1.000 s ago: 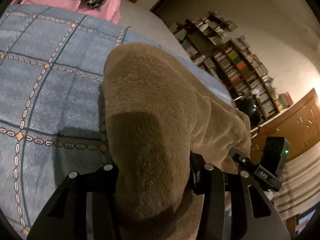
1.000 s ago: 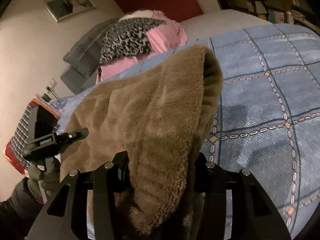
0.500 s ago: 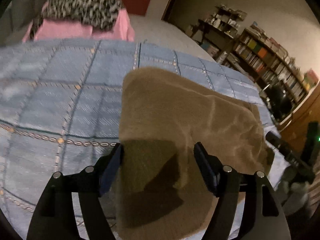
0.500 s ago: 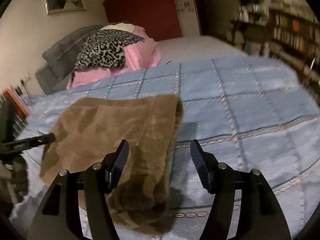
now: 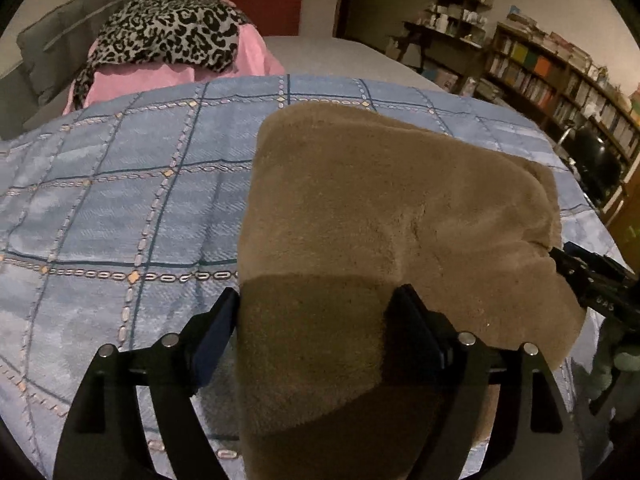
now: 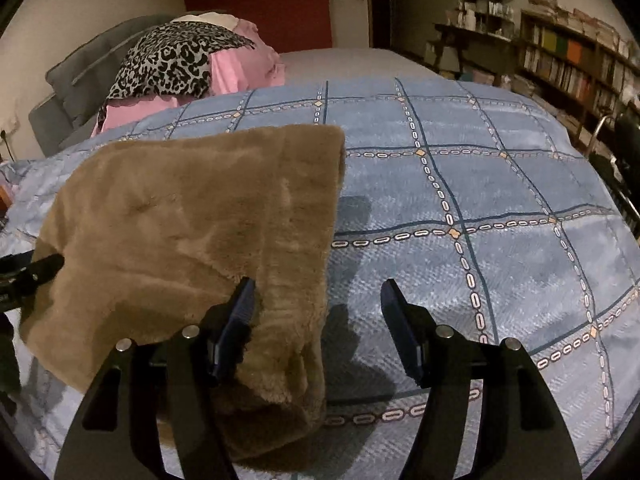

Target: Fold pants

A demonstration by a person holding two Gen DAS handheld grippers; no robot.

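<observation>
The brown fleece pants point(image 5: 384, 216) lie folded flat on the blue checked bedspread point(image 5: 120, 200). My left gripper point(image 5: 320, 320) is open, its fingers spread either side of the near left end of the pants, just above the fabric. My right gripper point(image 6: 320, 312) is open over the near right edge of the pants point(image 6: 192, 220); its left finger point(image 6: 236, 320) touches the fleece, its right finger point(image 6: 400, 332) is over bare bedspread point(image 6: 480, 200). The other gripper's tip shows at each view's edge point(image 5: 592, 280) point(image 6: 28, 276).
A pile of pink and leopard-print clothes point(image 5: 172, 40) lies at the far end of the bed, beside a grey headboard cushion point(image 6: 80, 80). Bookshelves point(image 5: 560, 80) line the right wall. A dark chair point(image 5: 600, 160) stands beside the bed's right edge.
Both grippers were shut on the pants, holding them up. They lowered the pants flat onto the bedspread, opened and let go, and have drawn back slightly.
</observation>
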